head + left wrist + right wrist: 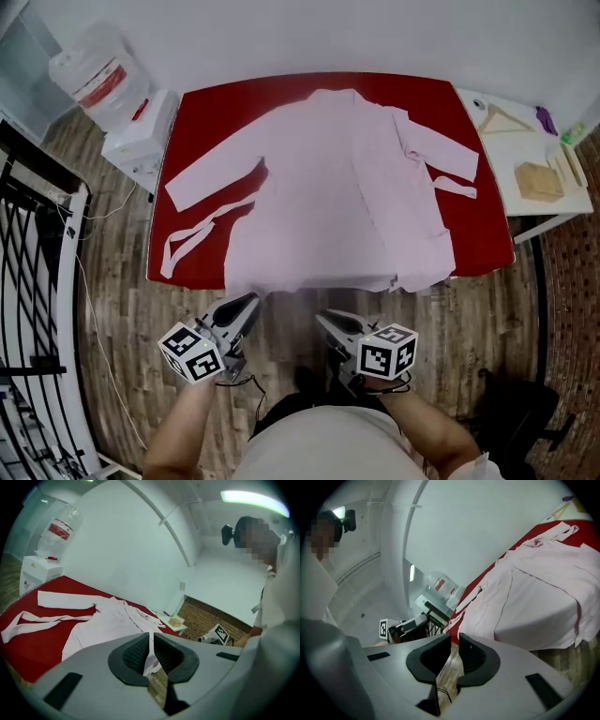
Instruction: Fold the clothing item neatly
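A pale pink robe lies spread flat, front up, on the red table, with its hem hanging over the near edge. Its left sleeve stretches out, and a loose belt lies below that sleeve. The right sleeve is folded in. My left gripper hovers over the floor just short of the hem, shut and empty. My right gripper is beside it, its jaws a narrow slit apart with nothing between them. The left gripper view shows the robe ahead of the left gripper. In the right gripper view the robe is to the right of the right gripper.
A water dispenser stands at the table's far left. A white side table on the right holds a wooden hanger and a box. Black metal bars run along the left, and a dark object sits on the floor at lower right.
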A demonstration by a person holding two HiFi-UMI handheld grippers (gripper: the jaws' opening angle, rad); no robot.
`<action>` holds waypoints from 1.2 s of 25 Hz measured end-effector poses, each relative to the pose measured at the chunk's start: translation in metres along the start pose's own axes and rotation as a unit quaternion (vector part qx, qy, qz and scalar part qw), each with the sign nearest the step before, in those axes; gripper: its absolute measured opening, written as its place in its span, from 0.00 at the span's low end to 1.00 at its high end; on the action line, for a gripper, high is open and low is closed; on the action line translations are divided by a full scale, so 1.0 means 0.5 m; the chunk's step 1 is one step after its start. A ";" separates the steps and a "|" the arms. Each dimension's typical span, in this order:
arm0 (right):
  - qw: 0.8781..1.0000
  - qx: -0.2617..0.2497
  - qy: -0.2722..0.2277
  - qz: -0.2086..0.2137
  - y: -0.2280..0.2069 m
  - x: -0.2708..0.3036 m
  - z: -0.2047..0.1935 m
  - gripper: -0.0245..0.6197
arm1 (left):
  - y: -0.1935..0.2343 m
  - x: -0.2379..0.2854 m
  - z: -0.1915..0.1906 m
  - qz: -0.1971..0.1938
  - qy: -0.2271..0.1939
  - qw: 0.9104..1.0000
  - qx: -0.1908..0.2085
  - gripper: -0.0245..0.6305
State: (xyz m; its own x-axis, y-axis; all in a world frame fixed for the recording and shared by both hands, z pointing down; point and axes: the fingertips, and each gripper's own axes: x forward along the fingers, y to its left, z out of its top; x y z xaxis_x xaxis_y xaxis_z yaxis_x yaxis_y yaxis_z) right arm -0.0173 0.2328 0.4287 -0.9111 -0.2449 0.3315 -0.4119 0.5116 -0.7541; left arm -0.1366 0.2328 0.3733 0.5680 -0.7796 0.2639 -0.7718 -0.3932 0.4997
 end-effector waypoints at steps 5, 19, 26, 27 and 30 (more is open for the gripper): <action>0.999 0.005 0.031 0.011 -0.047 0.032 0.026 0.08 | 0.045 0.092 0.034 0.029 0.025 0.999 0.024 0.05; 0.996 -0.001 0.074 -0.052 -0.133 0.136 -0.046 0.21 | 0.229 0.296 0.119 0.015 0.129 0.984 0.119 0.06; 0.991 0.004 0.060 -0.118 -0.194 0.219 -0.115 0.25 | 0.278 0.405 0.108 -0.061 0.216 0.952 0.209 0.19; 0.990 0.008 0.055 -0.127 -0.203 0.228 -0.121 0.25 | 0.276 0.420 0.099 -0.075 0.230 0.943 0.230 0.20; 0.988 0.016 0.041 -0.150 -0.223 0.248 -0.131 0.25 | 0.268 0.460 0.063 -0.110 0.277 0.914 0.274 0.22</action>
State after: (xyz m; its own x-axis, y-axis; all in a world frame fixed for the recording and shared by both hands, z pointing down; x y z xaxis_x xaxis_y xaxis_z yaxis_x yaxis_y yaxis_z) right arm -0.0855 0.1992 0.5909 -0.7468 -0.3134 0.5865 -0.6640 0.3999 -0.6318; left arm -0.1184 -0.0144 0.4752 0.6676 -0.3451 0.6597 -0.5619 -0.8149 0.1424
